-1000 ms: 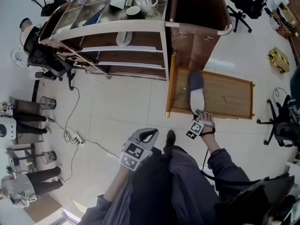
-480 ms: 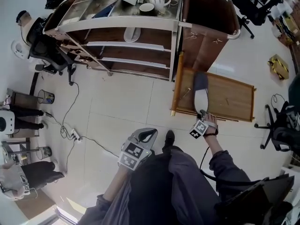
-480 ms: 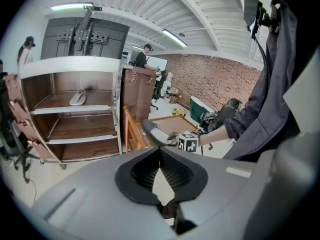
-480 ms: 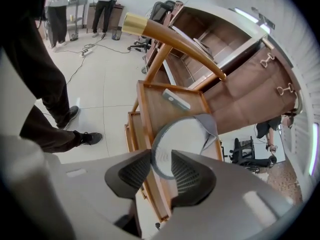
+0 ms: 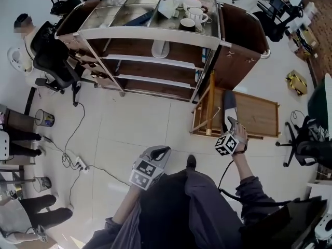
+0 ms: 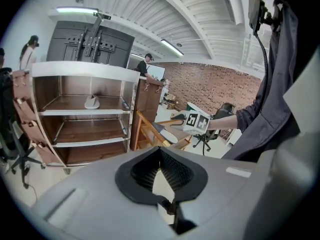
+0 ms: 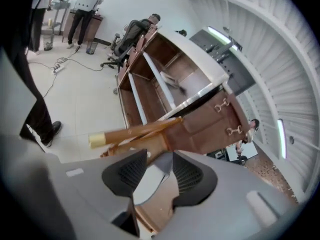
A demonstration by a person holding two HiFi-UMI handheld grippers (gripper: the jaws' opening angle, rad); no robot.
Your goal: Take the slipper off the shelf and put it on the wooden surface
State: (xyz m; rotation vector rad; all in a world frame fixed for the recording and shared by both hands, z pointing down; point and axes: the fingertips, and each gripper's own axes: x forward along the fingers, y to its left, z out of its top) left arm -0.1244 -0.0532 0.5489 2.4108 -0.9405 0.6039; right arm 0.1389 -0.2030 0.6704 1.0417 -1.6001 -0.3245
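A room with a pale tiled floor (image 5: 135,123) spreads around you.
You have a black office chair (image 5: 50,56) at your left, a brick wall (image 6: 220,86) ahead, strip lights (image 6: 171,47) overhead.

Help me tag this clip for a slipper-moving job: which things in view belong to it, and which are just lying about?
Belongs to the job:
grey slipper at the wooden surface; shelf; second slipper on that shelf, perhaps next.

Just lying about:
mugs on the shelf top; brown cabinet; office chair; power strip; bin.
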